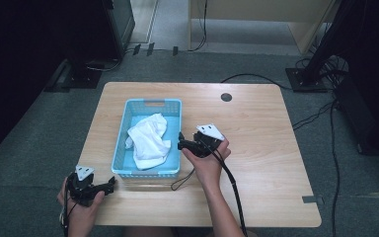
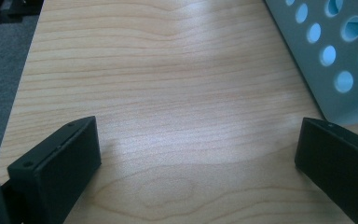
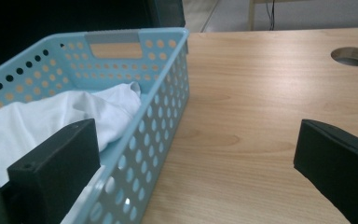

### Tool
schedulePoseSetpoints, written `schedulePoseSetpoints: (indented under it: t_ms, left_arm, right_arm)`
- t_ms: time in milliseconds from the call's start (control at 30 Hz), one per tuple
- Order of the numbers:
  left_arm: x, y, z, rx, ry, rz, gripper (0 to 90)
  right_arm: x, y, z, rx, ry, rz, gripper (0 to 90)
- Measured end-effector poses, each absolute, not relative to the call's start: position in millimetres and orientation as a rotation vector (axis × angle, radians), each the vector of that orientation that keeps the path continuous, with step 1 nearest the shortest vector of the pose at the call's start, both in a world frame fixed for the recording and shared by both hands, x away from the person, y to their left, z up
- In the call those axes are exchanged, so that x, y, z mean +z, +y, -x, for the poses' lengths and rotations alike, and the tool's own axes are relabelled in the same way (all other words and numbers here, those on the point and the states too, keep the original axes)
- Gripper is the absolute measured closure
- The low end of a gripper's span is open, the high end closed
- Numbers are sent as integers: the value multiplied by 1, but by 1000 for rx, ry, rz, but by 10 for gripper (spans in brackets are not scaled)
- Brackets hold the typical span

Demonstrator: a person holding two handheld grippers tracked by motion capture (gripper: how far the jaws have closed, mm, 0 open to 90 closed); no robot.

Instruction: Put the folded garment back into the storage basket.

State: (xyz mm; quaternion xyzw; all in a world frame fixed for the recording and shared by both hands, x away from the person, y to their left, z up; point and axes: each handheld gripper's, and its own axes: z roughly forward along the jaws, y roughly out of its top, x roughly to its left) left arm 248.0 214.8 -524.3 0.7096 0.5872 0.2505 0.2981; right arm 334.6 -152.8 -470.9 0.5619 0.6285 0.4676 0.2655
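A light blue perforated basket [image 1: 147,101] stands left of centre on the wooden table [image 1: 261,148], and a crumpled white cloth [image 1: 148,140] lies inside it. My right gripper [image 1: 180,140] hovers at the basket's right wall, open and holding nothing. In the right gripper view my right gripper [image 3: 196,140] straddles that wall of the basket [image 3: 163,116]: one jaw is on the side of the cloth [image 3: 51,121], the other over bare wood. My left gripper [image 1: 109,183] sits at the table's front left, open and holding nothing. Bare wood lies between the jaws of my left gripper [image 2: 198,140], with the basket's corner [image 2: 335,60] just ahead.
A round cable hole [image 1: 226,97] sits near the table's far edge, right of the basket, and is seen as the cable hole [image 3: 354,56] in the right gripper view. The right gripper's cable trails over the front edge. Black stands and cables lie on the grey floor [image 1: 325,108] around the table.
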Motion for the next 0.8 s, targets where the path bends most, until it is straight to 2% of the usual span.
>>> schedulePoseSetpoints:
  t_ms: [800]
  left_arm:
    - [-524,215,-248,666,1561,-1885,1]
  right_arm:
    - [-514,-181,-323,1128,1716,-1589,0]
